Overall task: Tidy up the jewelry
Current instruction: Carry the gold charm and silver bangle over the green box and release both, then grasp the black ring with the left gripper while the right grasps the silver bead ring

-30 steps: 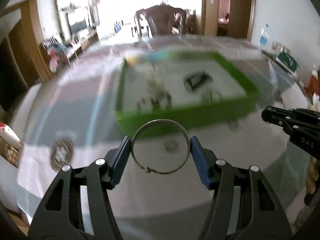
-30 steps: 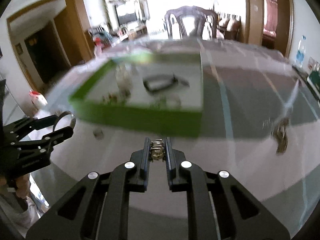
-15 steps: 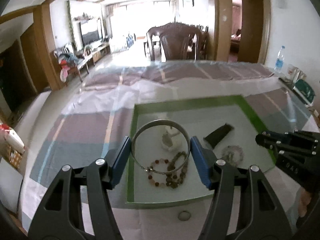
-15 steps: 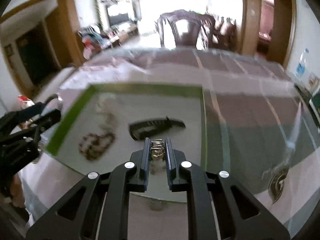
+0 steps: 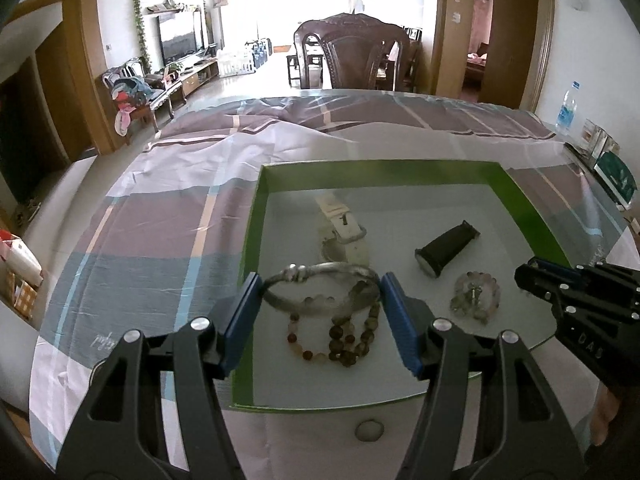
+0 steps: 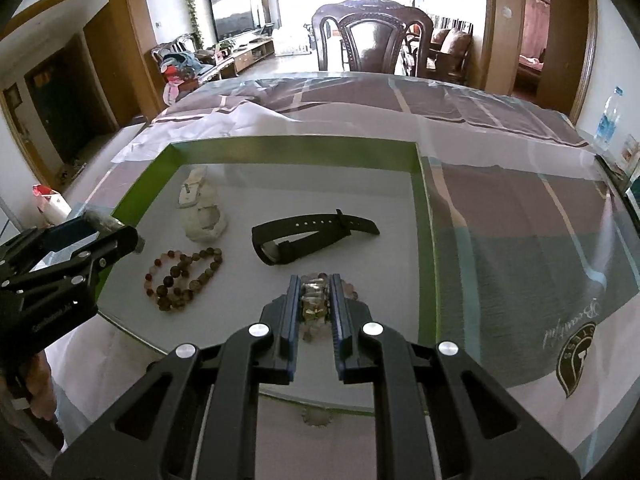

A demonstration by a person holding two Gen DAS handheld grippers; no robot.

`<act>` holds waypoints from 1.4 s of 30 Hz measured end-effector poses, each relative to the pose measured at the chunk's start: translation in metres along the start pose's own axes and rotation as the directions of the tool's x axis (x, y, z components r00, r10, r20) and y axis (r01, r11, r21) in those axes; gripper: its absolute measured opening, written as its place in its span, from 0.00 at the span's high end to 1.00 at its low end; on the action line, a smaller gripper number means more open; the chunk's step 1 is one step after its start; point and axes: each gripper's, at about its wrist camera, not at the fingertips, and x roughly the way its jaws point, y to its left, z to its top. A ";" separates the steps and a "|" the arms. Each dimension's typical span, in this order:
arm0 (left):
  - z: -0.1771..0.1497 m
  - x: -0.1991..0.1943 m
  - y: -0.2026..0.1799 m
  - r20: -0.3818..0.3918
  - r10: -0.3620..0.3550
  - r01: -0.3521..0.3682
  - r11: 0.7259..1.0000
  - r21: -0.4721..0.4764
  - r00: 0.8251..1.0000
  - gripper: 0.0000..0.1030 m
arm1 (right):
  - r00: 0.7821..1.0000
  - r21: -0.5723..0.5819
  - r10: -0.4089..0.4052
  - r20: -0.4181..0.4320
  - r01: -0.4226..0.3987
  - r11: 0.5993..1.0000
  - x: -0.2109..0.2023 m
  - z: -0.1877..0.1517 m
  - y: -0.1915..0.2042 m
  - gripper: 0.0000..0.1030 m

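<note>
Two grippers: both hover over the green tray (image 5: 256, 216) on the cloth-covered desk (image 5: 160, 240).
Left hand-held gripper (image 5: 320, 304): jaws have just been opening; the silver bangle (image 5: 320, 270) sits tilted between the blue pads (image 5: 244, 312), above the brown bead bracelet (image 5: 340, 340). Whether the pads still press on it I cannot tell.
Right hand-held gripper (image 6: 316, 308): jaws narrow, just been opening; the pale bead bracelet (image 6: 314, 300) lies between them on the tray floor, near right part of the tray.
Tray contents: white watch (image 5: 344, 236) far, black watch (image 5: 446, 248) right of it.
Desk: small ring (image 5: 369, 430) just near the tray's front edge.
</note>
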 end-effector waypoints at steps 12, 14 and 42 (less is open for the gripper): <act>-0.059 -0.060 0.021 0.002 -0.008 0.008 1.000 -0.019 1.000 0.25 | 0.999 0.054 0.033 0.040 -0.035 0.998 -0.063 -0.062 -0.033 0.53; -0.074 -0.059 0.020 -0.025 -0.025 0.025 1.000 -0.008 0.999 0.25 | 1.000 0.051 0.030 -0.004 -0.030 0.998 -0.054 -0.073 -0.033 0.53; -0.109 -0.006 -0.020 -0.191 -0.059 0.065 0.998 0.021 0.980 0.76 | 0.994 -0.044 0.007 -0.111 -0.012 0.999 -0.011 -0.100 0.007 0.79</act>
